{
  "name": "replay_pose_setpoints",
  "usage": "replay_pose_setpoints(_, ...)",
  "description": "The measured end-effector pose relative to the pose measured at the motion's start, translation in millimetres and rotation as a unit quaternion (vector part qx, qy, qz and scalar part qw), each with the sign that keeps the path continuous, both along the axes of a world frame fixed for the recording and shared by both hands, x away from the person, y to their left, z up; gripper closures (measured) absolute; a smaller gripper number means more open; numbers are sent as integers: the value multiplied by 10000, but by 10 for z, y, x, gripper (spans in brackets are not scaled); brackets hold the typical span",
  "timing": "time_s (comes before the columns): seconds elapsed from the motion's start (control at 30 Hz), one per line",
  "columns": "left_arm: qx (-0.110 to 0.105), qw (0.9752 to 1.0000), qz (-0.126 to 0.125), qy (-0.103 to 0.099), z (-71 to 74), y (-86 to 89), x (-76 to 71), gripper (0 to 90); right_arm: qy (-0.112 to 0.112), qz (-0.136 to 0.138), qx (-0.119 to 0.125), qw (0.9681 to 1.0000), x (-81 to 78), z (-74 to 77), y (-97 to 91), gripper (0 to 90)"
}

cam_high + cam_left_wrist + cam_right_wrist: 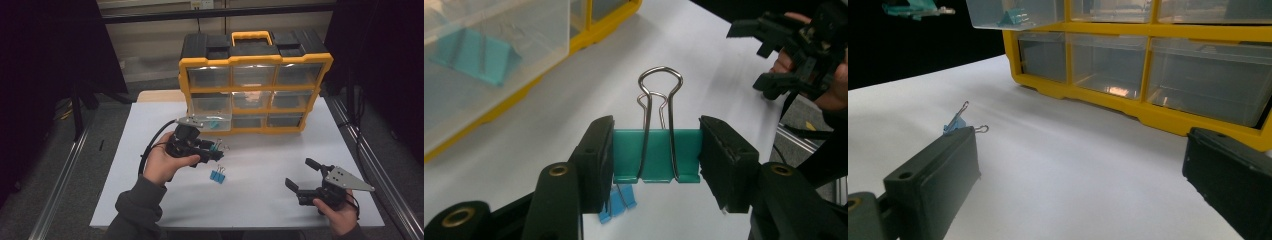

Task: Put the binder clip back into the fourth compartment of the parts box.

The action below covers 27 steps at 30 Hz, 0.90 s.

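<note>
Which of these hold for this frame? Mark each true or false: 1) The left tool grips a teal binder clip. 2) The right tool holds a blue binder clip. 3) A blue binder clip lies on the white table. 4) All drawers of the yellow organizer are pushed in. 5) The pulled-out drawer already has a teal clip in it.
1) True: the left tool is shut on the teal binder clip.
2) False: the right tool is open with nothing between its jaws.
3) True: the blue binder clip lies on the white table.
4) False: one drawer of the yellow organizer is pulled out.
5) True: a teal clip lies inside it.
</note>
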<state>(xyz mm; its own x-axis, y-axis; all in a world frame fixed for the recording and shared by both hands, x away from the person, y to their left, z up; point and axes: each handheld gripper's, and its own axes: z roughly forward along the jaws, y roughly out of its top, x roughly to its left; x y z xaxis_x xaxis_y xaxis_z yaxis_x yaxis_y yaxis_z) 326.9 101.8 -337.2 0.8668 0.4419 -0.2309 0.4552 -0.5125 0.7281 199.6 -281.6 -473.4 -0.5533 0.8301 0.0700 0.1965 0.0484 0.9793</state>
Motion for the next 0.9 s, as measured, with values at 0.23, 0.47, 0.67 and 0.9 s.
replay_pose_setpoints(0.23,49,10000,9,-63,209,-12,94,500,-3,-19,27,10000,4,-3,-2,11)
replay_pose_setpoints(0.47,95,9998,52,-188,457,-67,214,500,-12,-11,19,10000,5,-3,-2,11)
replay_pose_setpoints(0.67,50,9996,108,-251,602,-115,306,499,-1,-12,25,10000,5,-4,-4,10)
replay_pose_setpoints(0.9,107,9987,334,-368,701,-110,471,500,3,-9,16,10000,0,-3,-1,11)
